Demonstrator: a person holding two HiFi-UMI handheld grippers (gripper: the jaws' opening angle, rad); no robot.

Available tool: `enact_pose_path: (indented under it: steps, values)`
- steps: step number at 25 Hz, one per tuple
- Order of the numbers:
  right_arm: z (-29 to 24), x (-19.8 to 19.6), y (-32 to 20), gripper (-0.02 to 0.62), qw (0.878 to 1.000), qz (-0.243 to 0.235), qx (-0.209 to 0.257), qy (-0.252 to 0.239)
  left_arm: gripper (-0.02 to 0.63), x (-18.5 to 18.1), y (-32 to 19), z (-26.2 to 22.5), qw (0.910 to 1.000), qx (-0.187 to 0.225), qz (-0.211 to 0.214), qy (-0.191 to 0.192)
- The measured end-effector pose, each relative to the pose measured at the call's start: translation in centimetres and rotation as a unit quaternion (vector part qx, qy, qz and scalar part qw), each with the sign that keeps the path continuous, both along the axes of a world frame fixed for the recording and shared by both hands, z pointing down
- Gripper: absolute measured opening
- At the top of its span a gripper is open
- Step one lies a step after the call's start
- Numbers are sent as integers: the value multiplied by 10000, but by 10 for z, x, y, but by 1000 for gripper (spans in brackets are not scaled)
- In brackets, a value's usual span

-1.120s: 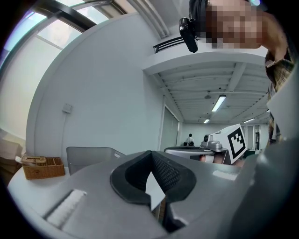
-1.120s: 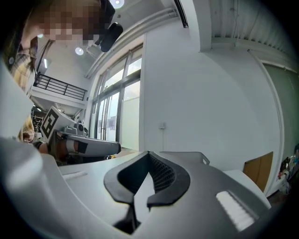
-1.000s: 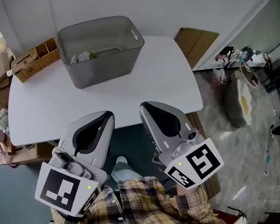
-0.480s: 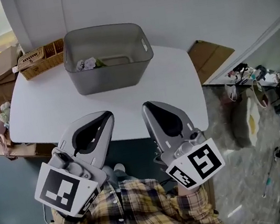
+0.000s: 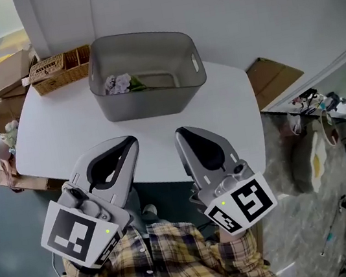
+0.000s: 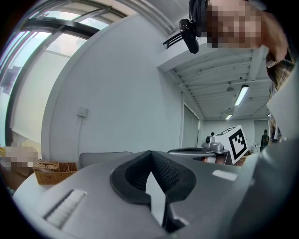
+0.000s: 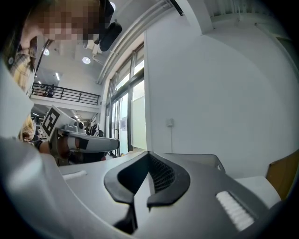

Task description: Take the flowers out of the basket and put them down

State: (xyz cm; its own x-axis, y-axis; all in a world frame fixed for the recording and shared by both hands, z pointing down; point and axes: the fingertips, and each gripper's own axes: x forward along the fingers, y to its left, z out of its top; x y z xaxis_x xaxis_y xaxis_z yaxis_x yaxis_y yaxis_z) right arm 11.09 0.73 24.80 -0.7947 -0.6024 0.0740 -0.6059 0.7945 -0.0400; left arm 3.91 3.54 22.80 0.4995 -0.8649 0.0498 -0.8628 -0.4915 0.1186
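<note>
Flowers (image 5: 119,83) are lying in grey basket (image 5: 154,103) at far side of white table (image 5: 55,138), blooms left, stems pointing right, long axis L-R. Left gripper (image 5: 130,140) & right gripper (image 5: 179,132) are hovering at near edge, jaws pressed together, empty.

I hold two tools: one left gripper (image 5: 130,141) and one right gripper (image 5: 180,132). I count one white table (image 5: 61,137), one grey basket (image 5: 149,103) and one wicker tray (image 5: 59,69). There is one clump of flowers (image 5: 119,83); I cannot count its blooms. One cardboard sheet (image 5: 274,78).
</note>
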Motion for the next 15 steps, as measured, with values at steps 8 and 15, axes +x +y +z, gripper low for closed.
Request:
enact_pose_path:
  steps: [8,15]
  values:
    - [-4,-37,-53,5,10000,17,8,19,12,-35,-54,-2,10000,-8,60,57]
    - [-11,-79,-112,6,9999,123,51,68,12,-75,-110,-4,9998,-12,194,79]
